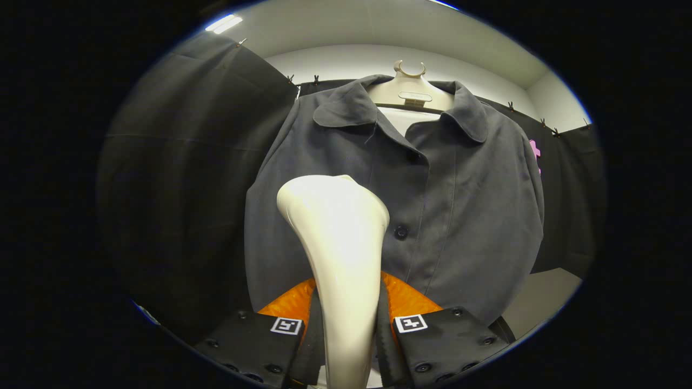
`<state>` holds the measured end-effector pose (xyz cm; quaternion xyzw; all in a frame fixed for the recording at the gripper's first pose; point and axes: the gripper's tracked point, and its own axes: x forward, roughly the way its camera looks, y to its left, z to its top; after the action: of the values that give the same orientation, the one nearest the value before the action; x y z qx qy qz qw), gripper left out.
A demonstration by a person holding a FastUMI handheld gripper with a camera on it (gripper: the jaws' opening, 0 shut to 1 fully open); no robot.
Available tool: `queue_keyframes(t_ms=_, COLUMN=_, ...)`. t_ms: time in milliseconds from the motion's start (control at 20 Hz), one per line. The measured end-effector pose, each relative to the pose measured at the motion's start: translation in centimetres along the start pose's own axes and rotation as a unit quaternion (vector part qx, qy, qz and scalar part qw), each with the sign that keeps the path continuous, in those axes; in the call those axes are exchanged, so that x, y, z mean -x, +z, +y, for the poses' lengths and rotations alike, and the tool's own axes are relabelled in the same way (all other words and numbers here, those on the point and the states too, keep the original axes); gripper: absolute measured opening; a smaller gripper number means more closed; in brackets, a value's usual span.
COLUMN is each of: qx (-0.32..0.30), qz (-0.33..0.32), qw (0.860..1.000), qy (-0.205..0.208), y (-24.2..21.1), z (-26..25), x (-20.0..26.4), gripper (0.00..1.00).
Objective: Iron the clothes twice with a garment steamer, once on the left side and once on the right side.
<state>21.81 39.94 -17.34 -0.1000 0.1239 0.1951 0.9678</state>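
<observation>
A dark grey buttoned shirt [454, 216] hangs on a cream hanger [410, 89] straight ahead of me. My gripper [346, 329] is shut on the handle of a cream garment steamer [338, 237], both fingers pressing its neck. The steamer's wide head rises beyond the fingers and lies against or very near the shirt's left panel, left of the button row [400, 232]. The head hides the cloth behind it, so I cannot tell whether it touches.
Black cloth walls [184, 162] close in on the left and behind the shirt on the right. A pale floor or table patch [546, 297] shows low to the right of the shirt's hem. A ceiling light [223, 23] glows overhead.
</observation>
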Motion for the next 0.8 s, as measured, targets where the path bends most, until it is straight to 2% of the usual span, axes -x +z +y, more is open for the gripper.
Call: queue_keyframes(t_ms=800, qx=0.024, qz=0.020, qw=1.000, qy=-0.003, y=-4.3, z=0.2, x=0.2, gripper=0.49)
